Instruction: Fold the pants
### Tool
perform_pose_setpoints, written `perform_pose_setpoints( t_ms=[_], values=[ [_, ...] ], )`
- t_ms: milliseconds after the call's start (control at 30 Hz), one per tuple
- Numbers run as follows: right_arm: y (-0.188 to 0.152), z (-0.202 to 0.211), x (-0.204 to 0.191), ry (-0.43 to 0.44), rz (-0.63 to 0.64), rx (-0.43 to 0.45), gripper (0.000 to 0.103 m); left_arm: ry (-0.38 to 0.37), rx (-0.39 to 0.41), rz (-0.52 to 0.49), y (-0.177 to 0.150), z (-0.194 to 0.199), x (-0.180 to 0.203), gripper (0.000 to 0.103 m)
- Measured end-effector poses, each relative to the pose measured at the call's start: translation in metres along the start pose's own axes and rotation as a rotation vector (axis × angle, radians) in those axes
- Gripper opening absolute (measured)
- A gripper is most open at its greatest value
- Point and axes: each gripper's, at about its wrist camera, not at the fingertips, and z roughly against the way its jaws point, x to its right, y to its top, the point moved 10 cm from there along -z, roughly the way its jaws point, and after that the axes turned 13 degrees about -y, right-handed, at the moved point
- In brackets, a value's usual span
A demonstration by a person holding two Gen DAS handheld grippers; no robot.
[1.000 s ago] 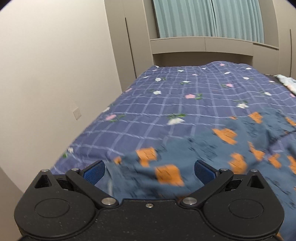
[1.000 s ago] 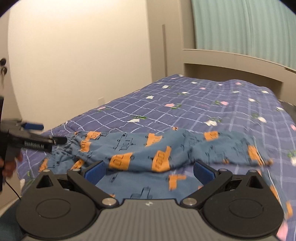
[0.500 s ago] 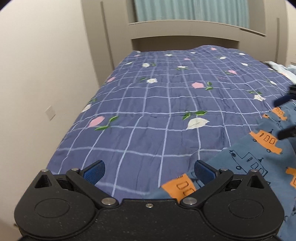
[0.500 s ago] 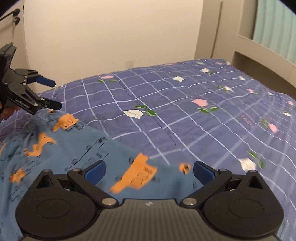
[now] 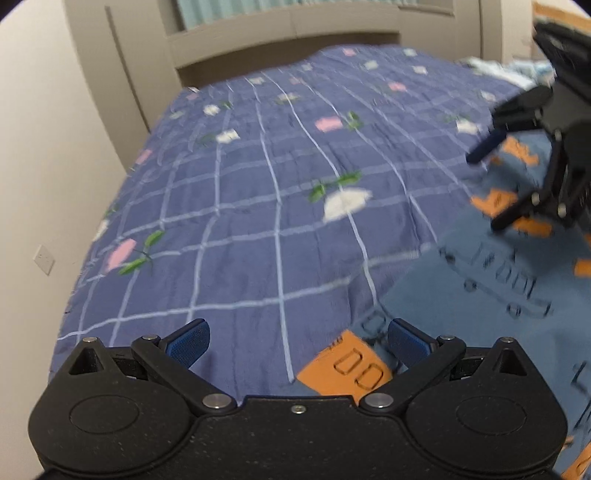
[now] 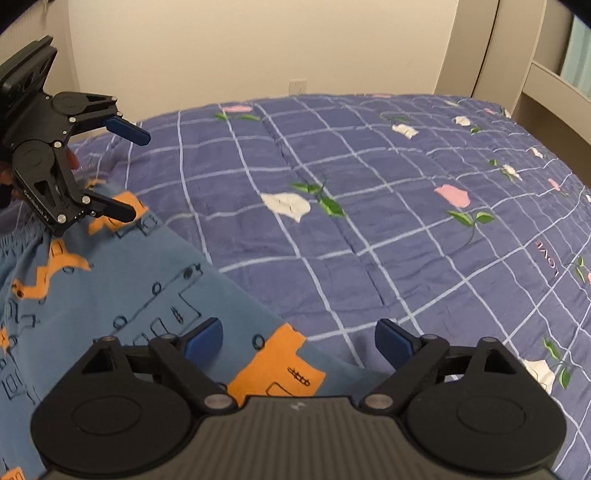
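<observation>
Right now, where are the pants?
Pants lie on the bedspread, lower left in the right wrist view, under the open left tool.

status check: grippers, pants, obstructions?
Left gripper open, right gripper open, neither gripping. Pants lying flat on the bedspread, edge running between both sets of fingers. Nothing in the way.

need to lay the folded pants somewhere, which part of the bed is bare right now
The quilt lies bare from the pants' edge to the headboard and to the wall-side edge. It is crowded at the near corner: the pants spread there, with the left gripper and right gripper both open over them.
</observation>
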Motion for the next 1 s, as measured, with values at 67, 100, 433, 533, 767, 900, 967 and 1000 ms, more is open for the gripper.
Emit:
perform_pose_setpoints(
  t_ms=[67,100,433,533,767,900,967,1000],
  values=[
    [-0.001,-0.003,0.001,0.001,0.000,-0.011,0.091,-0.005,-0.035,0.007,-0.007,-0.006,-0.002,0.103],
    [-0.002,-0.004,0.001,0.004,0.000,-0.018,0.091,-0.017,-0.048,0.019,-0.011,-0.009,-0.003,0.103],
    [-0.010,-0.012,0.005,0.119,-0.027,-0.053,0.083,-0.155,-0.117,0.107,-0.015,-0.012,-0.018,0.103],
    [-0.013,-0.009,0.010,0.126,-0.059,-0.060,0.073,-0.168,-0.128,0.124,-0.014,-0.008,-0.019,0.102],
    [-0.016,0.002,-0.001,0.097,-0.022,-0.082,0.037,-0.214,-0.118,0.188,-0.009,0.006,-0.012,0.026],
    [-0.014,0.006,-0.005,0.056,0.022,-0.092,0.019,-0.194,-0.109,0.169,-0.011,0.008,-0.004,0.005],
    [-0.012,0.008,-0.003,0.026,0.033,-0.082,0.009,-0.168,-0.079,0.167,-0.009,0.013,-0.003,0.002],
    [-0.009,0.010,-0.002,0.005,0.042,-0.076,0.006,-0.153,-0.057,0.164,-0.006,0.017,-0.003,0.002]
  ],
)
